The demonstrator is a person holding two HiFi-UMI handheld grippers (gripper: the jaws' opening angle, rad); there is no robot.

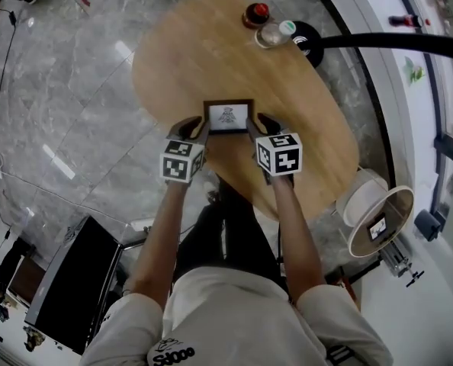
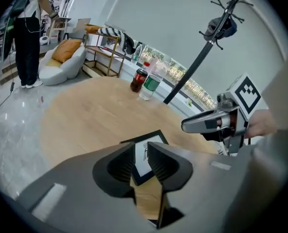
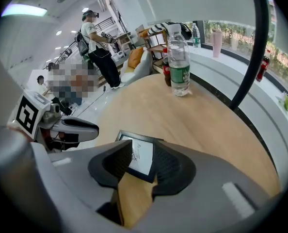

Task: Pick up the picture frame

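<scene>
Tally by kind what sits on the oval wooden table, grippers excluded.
Black rectangular picture frame: 1
Bottles: 2 (dark drink bottle with red cap, clear plastic bottle with green label)
Total: 3

Head view: steeply down on the surface (image 1: 196, 44), from overhead. Gripper views: low, close, facing across it. All three share the picture frame (image 1: 228, 117).

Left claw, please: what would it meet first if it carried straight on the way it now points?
Most likely the picture frame on the wooden table: its edge shows inside the open left claw, with nothing in front of it. Depth is hard to judge.
</scene>
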